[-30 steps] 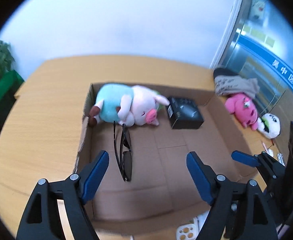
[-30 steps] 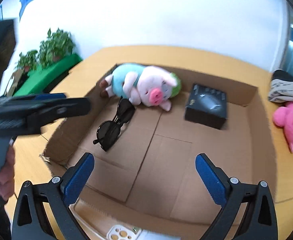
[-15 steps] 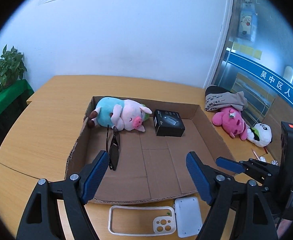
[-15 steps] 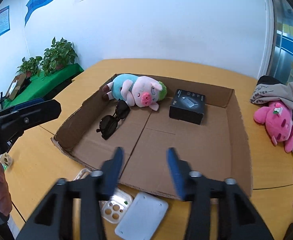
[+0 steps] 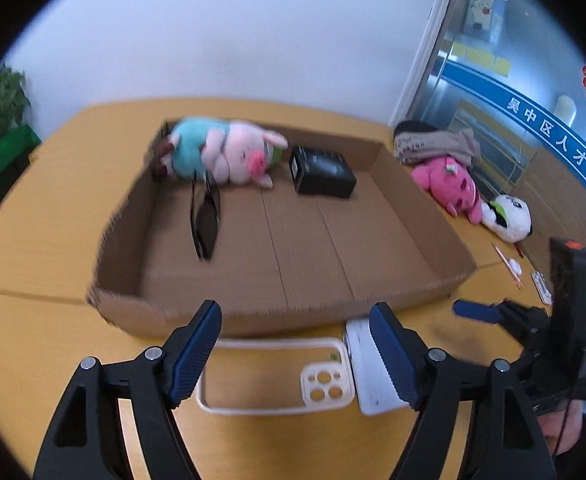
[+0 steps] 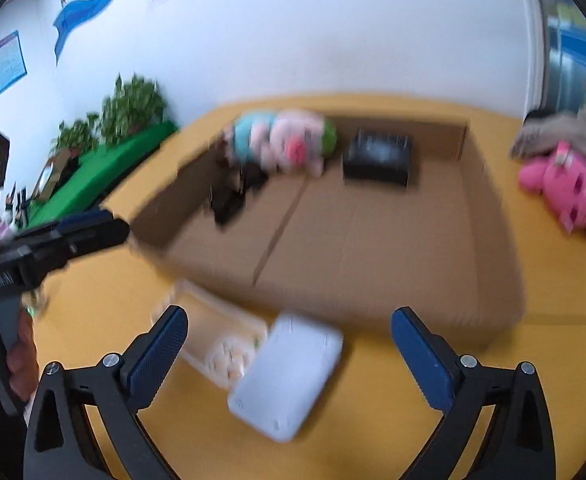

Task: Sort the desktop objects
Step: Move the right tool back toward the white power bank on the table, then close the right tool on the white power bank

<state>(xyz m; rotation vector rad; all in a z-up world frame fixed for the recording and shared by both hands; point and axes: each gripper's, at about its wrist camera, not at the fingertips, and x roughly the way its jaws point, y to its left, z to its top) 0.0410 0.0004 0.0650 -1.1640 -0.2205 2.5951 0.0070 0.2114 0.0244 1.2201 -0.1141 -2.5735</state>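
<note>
A shallow cardboard box [image 5: 253, 320] on the wooden table holds a pink-and-blue pig plush [image 5: 229, 152], black sunglasses [image 5: 207, 220] and a small black box [image 5: 321, 176]. In front of it lie a clear phone case [image 5: 325, 390] and a white flat device [image 5: 363, 384]. My left gripper [image 5: 294, 320] hovers open above the case, gripping nothing. My right gripper [image 6: 289, 320] has its jaws opening wide; the white device [image 6: 289, 376] lies on the table below the gap, untouched. The right wrist view is blurred.
Right of the box are a pink plush [image 5: 449, 184], a panda plush [image 5: 509, 216], a bundled cloth [image 5: 437, 144] and pens [image 5: 507, 264]. Potted plants [image 6: 129, 108] stand on a green surface beyond the table's left end. A hand holds each gripper.
Both grippers drew back from over the box and sank toward the near table strip, bringing the case and white device into view. The right jaws narrowed half a second ago and stand wide again.
</note>
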